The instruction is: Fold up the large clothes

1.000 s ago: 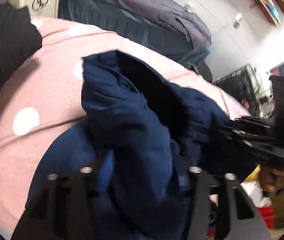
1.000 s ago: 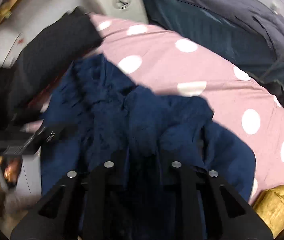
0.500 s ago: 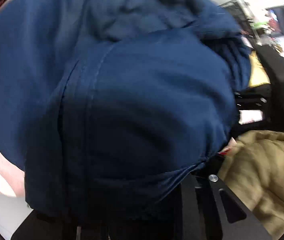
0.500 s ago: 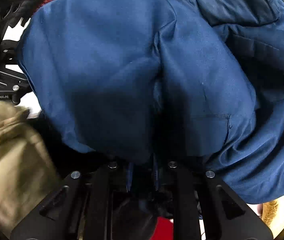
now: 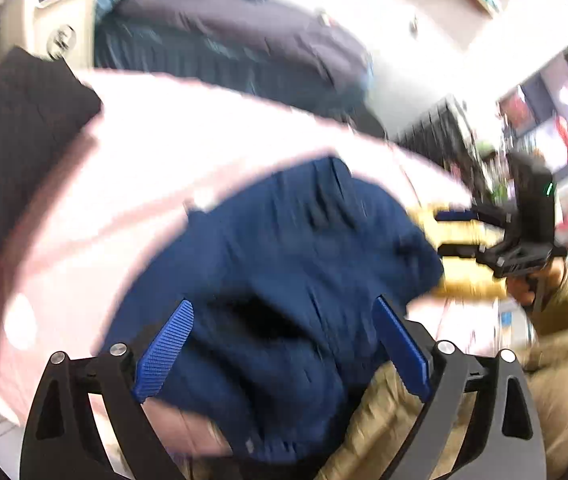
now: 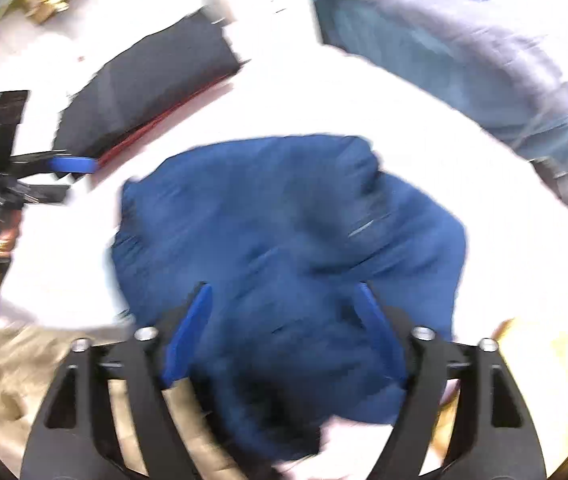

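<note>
Navy garment (image 5: pixel 304 280) lies bunched on the pink surface (image 5: pixel 123 160), just beside the black folded stack (image 5: pixel 15 128). Left gripper (image 5: pixel 284 352) & right gripper (image 6: pixel 284 336) fingers opening wide, nothing held. Risk: near hem overhangs the edge (could slide off), w/ lumpy folds springing loose.

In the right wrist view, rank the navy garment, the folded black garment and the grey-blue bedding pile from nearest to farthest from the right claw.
1. navy garment: directly ahead of the right claw, its near part between the opening jaws, not pinched.
2. folded black garment: farther back, upper left on the pink bedspread.
3. grey-blue bedding pile: upper right; only slightly beyond the black one, a close call.
</note>
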`<act>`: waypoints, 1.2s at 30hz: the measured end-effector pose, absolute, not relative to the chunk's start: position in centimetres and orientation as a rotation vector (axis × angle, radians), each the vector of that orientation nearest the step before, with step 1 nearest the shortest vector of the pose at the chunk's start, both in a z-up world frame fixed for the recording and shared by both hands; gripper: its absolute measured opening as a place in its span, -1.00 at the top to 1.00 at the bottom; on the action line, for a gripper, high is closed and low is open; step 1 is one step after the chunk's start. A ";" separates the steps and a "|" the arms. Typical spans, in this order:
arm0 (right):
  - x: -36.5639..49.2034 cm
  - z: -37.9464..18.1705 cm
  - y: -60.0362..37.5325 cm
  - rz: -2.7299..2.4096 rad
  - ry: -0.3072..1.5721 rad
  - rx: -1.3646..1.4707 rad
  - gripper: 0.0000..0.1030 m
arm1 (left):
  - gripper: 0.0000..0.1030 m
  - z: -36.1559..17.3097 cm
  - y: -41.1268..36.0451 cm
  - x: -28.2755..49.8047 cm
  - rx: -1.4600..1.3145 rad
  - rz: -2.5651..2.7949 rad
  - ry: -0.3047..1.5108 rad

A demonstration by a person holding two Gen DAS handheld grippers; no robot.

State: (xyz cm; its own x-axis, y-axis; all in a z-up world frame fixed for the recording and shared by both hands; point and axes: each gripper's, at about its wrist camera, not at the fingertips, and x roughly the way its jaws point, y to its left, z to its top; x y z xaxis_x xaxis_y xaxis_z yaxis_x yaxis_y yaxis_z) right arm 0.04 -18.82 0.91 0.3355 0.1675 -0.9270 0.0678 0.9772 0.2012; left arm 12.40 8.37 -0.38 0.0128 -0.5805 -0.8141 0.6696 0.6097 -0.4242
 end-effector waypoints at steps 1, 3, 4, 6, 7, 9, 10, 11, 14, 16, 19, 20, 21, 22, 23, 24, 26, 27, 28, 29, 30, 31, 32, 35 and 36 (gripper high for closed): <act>0.4 0.7 -19.9 -0.001 1.229 0.174 -0.49 | -0.76 -0.5 8.5 13.9 0.089 -0.929 1.179; 1.6 -0.8 -22.4 -0.099 1.274 0.106 -0.49 | -0.76 -1.7 7.2 16.5 0.125 -0.872 1.160; 2.2 -1.7 -23.2 -0.131 1.303 0.071 -0.49 | -0.76 -3.0 6.1 18.1 0.148 -0.851 1.172; 3.2 -4.1 -23.7 -0.153 1.369 0.011 -0.49 | -0.76 -5.6 3.5 19.9 0.168 -0.877 1.243; 3.4 -6.2 -23.5 -0.155 1.416 -0.001 -0.49 | -0.76 -6.9 2.2 20.3 0.173 -0.915 1.278; 3.4 -9.5 -23.4 -0.154 1.522 -0.021 -0.51 | -0.76 -9.5 1.1 20.4 0.208 -0.941 1.325; 3.2 -11.1 -23.0 -0.130 1.562 -0.038 -0.51 | -0.76 -11.0 0.2 20.1 0.241 -0.947 1.363; 3.2 -11.8 -22.5 -0.131 1.568 -0.071 -0.59 | -0.76 -12.9 -0.2 19.7 0.282 -0.950 1.420; 2.1 -13.2 -19.7 -0.157 1.517 -0.264 -0.64 | -0.69 -15.8 -1.0 17.8 0.327 -0.945 1.481; 1.5 -13.9 -19.0 -0.181 1.512 -0.299 -0.43 | -0.36 -16.7 -1.7 16.4 0.414 -0.921 1.454; 1.5 -14.4 -18.7 -0.190 1.534 -0.266 0.29 | 0.12 -16.3 -1.4 16.2 0.397 -0.896 1.463; 1.7 -13.9 -18.7 -0.199 1.525 -0.255 0.40 | 0.30 -16.1 -1.2 16.2 0.380 -0.891 1.471; 1.7 -12.9 -18.9 -0.210 1.497 -0.219 0.51 | 0.47 -15.6 -1.1 16.0 0.376 -0.883 1.467; 1.8 -11.7 -19.1 -0.216 1.467 -0.177 0.57 | 0.52 -15.1 -1.0 16.1 0.380 -0.879 1.458; 1.5 -10.6 -19.5 -0.222 1.436 -0.134 0.66 | 0.59 -14.1 -0.9 15.7 0.371 -0.889 1.425; 1.2 -9.0 -20.2 -0.230 1.395 -0.071 0.73 | 0.64 -13.0 -0.4 15.7 0.368 -0.887 1.407; 0.9 -5.9 -21.5 -0.241 1.313 0.068 0.79 | 0.69 -10.3 0.5 15.3 0.339 -0.881 1.354; 0.4 -3.4 -22.5 -0.249 1.253 0.153 0.82 | 0.71 -8.9 1.0 15.2 0.317 -0.877 1.328; -0.1 -1.3 -23.4 -0.253 1.197 0.217 0.82 | 0.72 -7.5 1.5 15.3 0.293 -0.870 1.300; -0.6 0.5 -24.1 -0.249 1.151 0.265 0.84 | 0.74 -5.3 2.2 15.5 0.258 -0.863 1.254; -1.6 3.2 -25.2 -0.239 1.076 0.338 0.85 | 0.75 -3.5 2.8 15.6 0.229 -0.860 1.216; -2.3 4.8 -25.7 -0.231 1.032 0.381 0.86 | 0.77 -1.0 3.7 15.9 0.188 -0.853 1.160; -3.1 6.6 -26.5 -0.218 0.979 0.435 0.87 | 0.79 0.6 4.2 16.1 0.161 -0.846 1.125; -6.0 10.8 -28.3 -0.210 0.828 0.564 0.89 | 0.80 6.4 7.5 17.7 0.022 -0.806 1.000; -7.1 12.1 -29.2 -0.221 0.772 0.610 0.89 | 0.80 7.5 8.2 18.2 -0.008 -0.797 0.981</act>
State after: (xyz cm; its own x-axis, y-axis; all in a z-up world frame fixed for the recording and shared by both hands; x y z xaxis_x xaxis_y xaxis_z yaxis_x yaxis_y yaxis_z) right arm -7.05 -29.19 12.08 0.7040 0.0310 -0.7095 0.4015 0.8067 0.4336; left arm 18.15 8.24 7.46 0.3021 -0.6044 -0.7372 0.5977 0.7225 -0.3474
